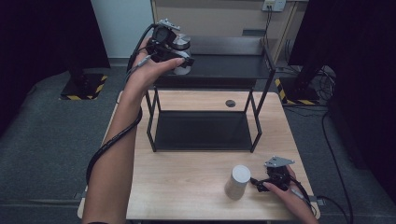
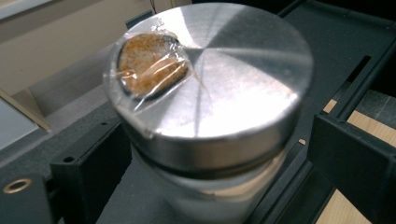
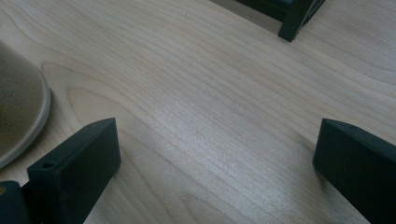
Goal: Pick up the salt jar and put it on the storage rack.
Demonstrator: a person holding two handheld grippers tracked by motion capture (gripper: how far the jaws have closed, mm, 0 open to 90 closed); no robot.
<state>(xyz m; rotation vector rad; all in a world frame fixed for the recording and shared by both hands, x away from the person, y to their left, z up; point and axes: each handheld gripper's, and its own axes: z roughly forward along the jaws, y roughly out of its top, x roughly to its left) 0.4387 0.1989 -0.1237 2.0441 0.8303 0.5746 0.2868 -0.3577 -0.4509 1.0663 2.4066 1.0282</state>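
High view: left tool [image 1: 180,58] is gripping the metal-lidded jar [image 1: 183,50] over the top shelf of the black rack [image 1: 219,70]; jar standing upright, long axis vertical. Right tool [image 1: 261,183] is resting on the tabletop [image 1: 187,177], just beside the white cylinder [image 1: 237,182].

Left gripper view: jaws are clamping the jar body below the lid [image 2: 219,79]. Likely placing it; keep it level, release once seated.

Right gripper view: jaws spread wide, holding nothing.
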